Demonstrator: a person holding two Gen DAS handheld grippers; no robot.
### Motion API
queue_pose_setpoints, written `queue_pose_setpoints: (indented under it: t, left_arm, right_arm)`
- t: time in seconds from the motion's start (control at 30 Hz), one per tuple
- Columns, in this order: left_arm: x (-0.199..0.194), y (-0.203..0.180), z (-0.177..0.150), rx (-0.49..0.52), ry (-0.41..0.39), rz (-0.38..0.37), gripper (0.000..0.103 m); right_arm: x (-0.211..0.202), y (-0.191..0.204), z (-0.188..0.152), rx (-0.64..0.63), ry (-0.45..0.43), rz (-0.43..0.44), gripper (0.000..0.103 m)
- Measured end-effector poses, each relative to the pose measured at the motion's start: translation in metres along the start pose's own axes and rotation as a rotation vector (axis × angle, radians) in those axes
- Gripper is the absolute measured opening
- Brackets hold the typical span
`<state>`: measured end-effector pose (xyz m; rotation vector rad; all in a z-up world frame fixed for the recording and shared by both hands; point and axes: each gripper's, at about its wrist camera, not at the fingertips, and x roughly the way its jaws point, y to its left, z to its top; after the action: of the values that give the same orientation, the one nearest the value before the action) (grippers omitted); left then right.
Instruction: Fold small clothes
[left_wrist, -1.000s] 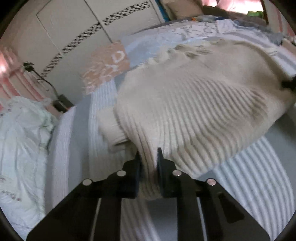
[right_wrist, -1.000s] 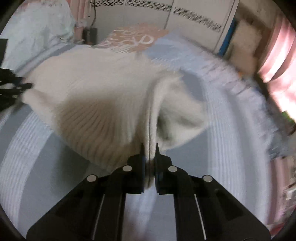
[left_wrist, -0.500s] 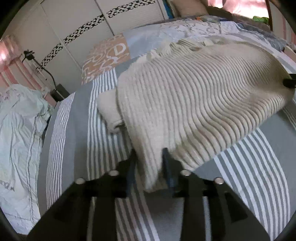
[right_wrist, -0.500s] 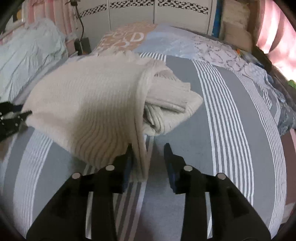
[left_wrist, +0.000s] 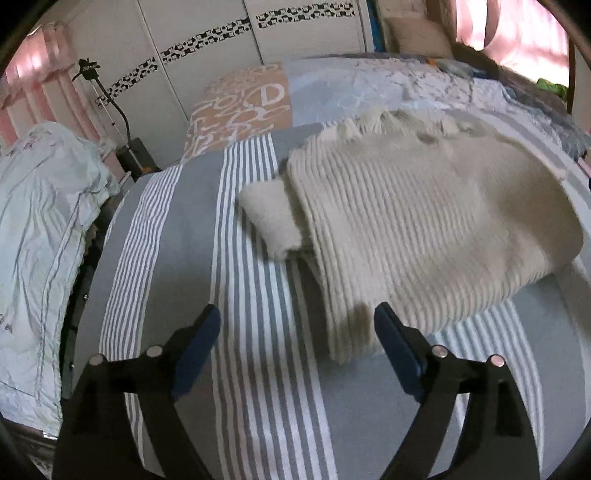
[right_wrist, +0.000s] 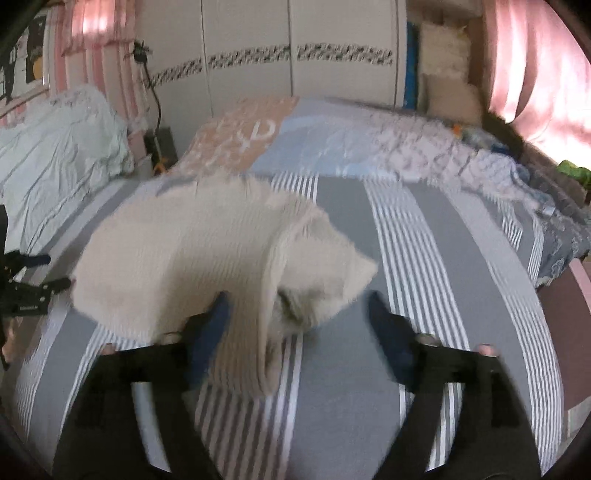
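A cream ribbed knit sweater (left_wrist: 424, 221) lies folded on the grey-and-white striped bedspread (left_wrist: 240, 332). A folded sleeve end (left_wrist: 269, 218) sticks out at its left side. My left gripper (left_wrist: 297, 332) is open just in front of the sweater's near corner, holding nothing. In the right wrist view the same sweater (right_wrist: 192, 254) is blurred, with its near edge lying between the fingers of my open right gripper (right_wrist: 297, 314), which do not clamp it. The left gripper (right_wrist: 26, 280) shows at the left edge there.
A pale green quilt (left_wrist: 40, 229) is heaped on the left. An orange lettered pillow (left_wrist: 240, 107) and patterned bedding (left_wrist: 388, 85) lie at the bed's far end, before white wardrobe doors (left_wrist: 207, 44). Pink curtains (right_wrist: 535, 66) hang on the right.
Both grippers let go of the sweater's edge and opened wide. The sweater dropped flat onto the bedspread, and both grippers drew back a little.
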<state>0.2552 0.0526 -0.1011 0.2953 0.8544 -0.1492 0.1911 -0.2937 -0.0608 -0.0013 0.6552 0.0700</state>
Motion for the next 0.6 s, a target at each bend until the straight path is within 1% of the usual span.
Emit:
queue_pose_setpoints:
  t: [0.03, 0.1, 0.13, 0.17, 0.2, 0.23, 0.27, 0.3, 0.33, 0.37, 0.4, 0.43, 0.47, 0.5, 0.53, 0.57, 0.6]
  left_arm:
    - [-0.002, 0.000, 0.003, -0.012, -0.005, -0.011, 0.087]
    - [-0.003, 0.000, 0.013, -0.045, -0.009, -0.051, 0.087]
    - [-0.003, -0.001, 0.017, -0.058, -0.009, -0.073, 0.087]
    - [-0.001, -0.002, 0.023, -0.071, -0.011, -0.097, 0.088]
    - [0.001, -0.003, 0.028, -0.079, -0.013, -0.109, 0.092]
    - [0.003, -0.002, 0.033, -0.089, -0.018, -0.117, 0.092]
    - [0.007, -0.002, 0.041, -0.106, -0.022, -0.131, 0.092]
    - [0.011, -0.001, 0.046, -0.115, -0.022, -0.149, 0.092]
    - [0.018, -0.002, 0.053, -0.129, -0.014, -0.195, 0.092]
    - [0.023, -0.002, 0.058, -0.137, -0.006, -0.227, 0.092]
    - [0.029, -0.002, 0.063, -0.144, 0.003, -0.252, 0.092]
    - [0.040, -0.005, 0.069, -0.146, 0.016, -0.274, 0.092]
    - [0.046, -0.005, 0.073, -0.146, 0.026, -0.273, 0.092]
    - [0.054, -0.007, 0.077, -0.139, 0.032, -0.257, 0.092]
    - [0.059, -0.008, 0.080, -0.128, 0.030, -0.238, 0.092]
    - [0.066, -0.009, 0.083, -0.112, 0.025, -0.202, 0.092]
    - [0.073, -0.008, 0.084, -0.105, 0.030, -0.167, 0.092]
  right_arm:
    - [0.000, 0.001, 0.003, 0.002, -0.024, -0.005, 0.095]
    - [0.002, 0.007, 0.011, 0.002, -0.087, -0.027, 0.100]
    - [0.007, 0.009, 0.015, 0.002, -0.097, -0.026, 0.100]
    - [0.013, 0.010, 0.018, 0.005, -0.089, -0.024, 0.100]
    - [0.026, 0.012, 0.024, 0.006, -0.059, -0.006, 0.100]
    - [0.032, 0.013, 0.027, 0.004, -0.052, 0.009, 0.100]
    - [0.041, 0.017, 0.030, -0.001, -0.054, 0.046, 0.100]
    - [0.050, 0.021, 0.033, -0.007, -0.044, 0.066, 0.098]
    - [0.060, 0.025, 0.035, -0.014, -0.022, 0.077, 0.085]
    - [0.077, 0.031, 0.039, -0.037, 0.026, 0.108, 0.075]
    - [0.089, 0.036, 0.041, -0.054, 0.062, 0.128, 0.056]
    - [0.105, 0.041, 0.044, -0.073, 0.097, 0.136, 0.050]
    - [0.114, 0.042, 0.046, -0.090, 0.109, 0.129, 0.050]
    - [0.123, 0.044, 0.047, -0.112, 0.126, 0.104, 0.048]
    - [0.130, 0.044, 0.047, -0.133, 0.137, 0.059, 0.044]
    - [0.137, 0.041, 0.048, -0.151, 0.146, 0.028, 0.044]
    - [0.142, 0.035, 0.048, -0.148, 0.156, 0.015, 0.044]
